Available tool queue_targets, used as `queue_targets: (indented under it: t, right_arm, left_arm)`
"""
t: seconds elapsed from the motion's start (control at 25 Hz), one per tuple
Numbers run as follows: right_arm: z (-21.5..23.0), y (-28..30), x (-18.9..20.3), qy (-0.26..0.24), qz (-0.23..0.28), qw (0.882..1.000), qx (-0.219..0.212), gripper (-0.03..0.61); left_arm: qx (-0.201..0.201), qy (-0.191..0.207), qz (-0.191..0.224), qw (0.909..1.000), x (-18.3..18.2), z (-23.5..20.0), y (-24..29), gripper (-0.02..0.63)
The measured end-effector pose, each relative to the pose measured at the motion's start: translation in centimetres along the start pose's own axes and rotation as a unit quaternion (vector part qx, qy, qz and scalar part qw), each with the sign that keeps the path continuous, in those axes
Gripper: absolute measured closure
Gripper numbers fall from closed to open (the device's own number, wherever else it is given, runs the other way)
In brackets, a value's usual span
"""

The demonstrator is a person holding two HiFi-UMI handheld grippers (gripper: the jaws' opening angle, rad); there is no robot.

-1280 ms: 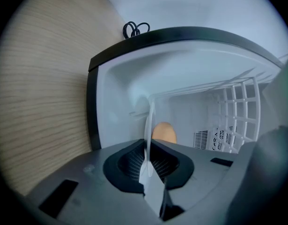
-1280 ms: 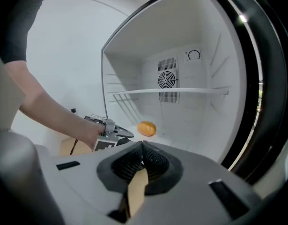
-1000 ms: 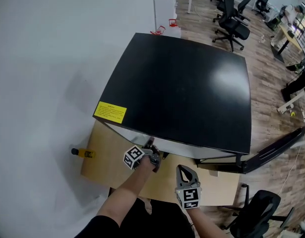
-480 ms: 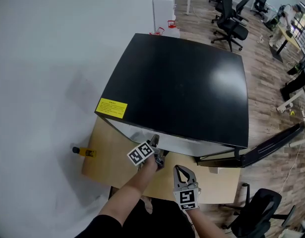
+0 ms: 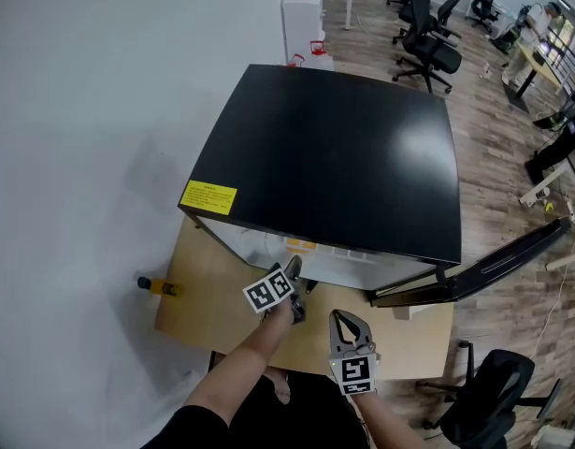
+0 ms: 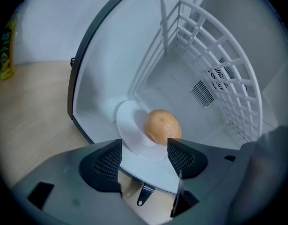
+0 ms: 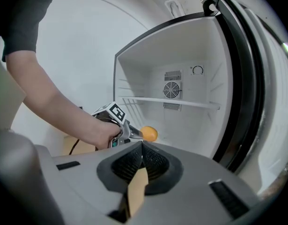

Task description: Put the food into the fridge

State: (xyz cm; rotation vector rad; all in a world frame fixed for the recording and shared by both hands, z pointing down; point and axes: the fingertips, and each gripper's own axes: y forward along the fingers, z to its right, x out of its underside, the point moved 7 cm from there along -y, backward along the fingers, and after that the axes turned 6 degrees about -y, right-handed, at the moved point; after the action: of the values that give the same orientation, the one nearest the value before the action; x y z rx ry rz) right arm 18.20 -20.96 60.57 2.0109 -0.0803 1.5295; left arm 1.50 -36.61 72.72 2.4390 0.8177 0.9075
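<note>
Left hand-held gripper (image 6: 144, 146) has its jaws opening, with the white plate (image 6: 132, 135) loose between them. The round orange-brown food (image 6: 162, 125) sits on that plate, at the front edge of the fridge (image 5: 343, 157) floor. Right hand-held gripper (image 7: 141, 148) is pinched closed, empty.

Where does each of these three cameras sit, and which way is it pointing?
Head view: on the person's head, facing steeply down onto the fridge; both arms, left tongs and right tongs show.
Left gripper view: on the left tongs, facing into the fridge at the food on a plate between its opening jaws.
Right gripper view: on the right tongs, jaws shut, empty, facing the open fridge; the left arm shows.
Shared: both gripper views show the food.
</note>
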Motion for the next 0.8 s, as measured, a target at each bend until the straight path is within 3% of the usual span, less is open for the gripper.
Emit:
queue_targets:
  t: [0.36,0.8]
  right_arm:
    - [-0.2,-1.3,0.8,0.039,-0.008,0.999,0.017,0.518]
    - [-2.2,-3.3,-0.8,0.05,0.013,0.998,0.024,0.518]
  left_arm:
    - [0.042,0.03,0.007,0.9986,0.1,1.2,-2.9,0.328]
    - [0.106,0.133,0.03,0.9851,0.4,2.9,-12.6,0.328]
